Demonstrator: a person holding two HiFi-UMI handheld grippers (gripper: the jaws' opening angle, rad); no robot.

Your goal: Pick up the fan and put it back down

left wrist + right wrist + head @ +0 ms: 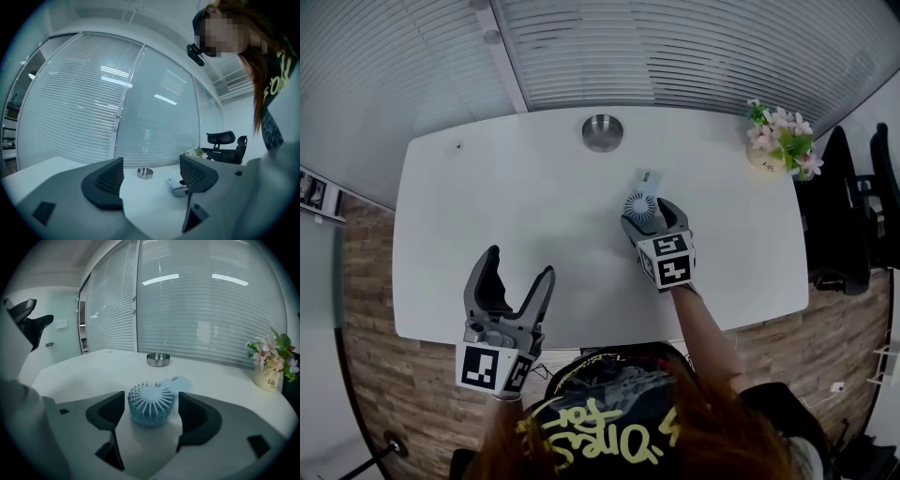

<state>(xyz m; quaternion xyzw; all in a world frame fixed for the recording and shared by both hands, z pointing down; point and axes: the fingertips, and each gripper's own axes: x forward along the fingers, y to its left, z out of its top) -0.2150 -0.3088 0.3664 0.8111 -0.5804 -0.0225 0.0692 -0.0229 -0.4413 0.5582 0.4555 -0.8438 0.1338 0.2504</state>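
A small light-blue fan lies flat on the white table, its grille up and its handle pointing away toward the blinds. My right gripper is set down around the fan's round head, one jaw on each side. Its jaws stand open, with a thin gap showing at the right pad. My left gripper hovers open and empty over the table's near edge, well left of the fan. In the left gripper view the fan shows partly behind the right jaw.
A round metal ashtray sits at the table's far middle. A pot of pink flowers stands at the far right corner. Black office chairs stand beyond the table's right edge. Window blinds run along the far side.
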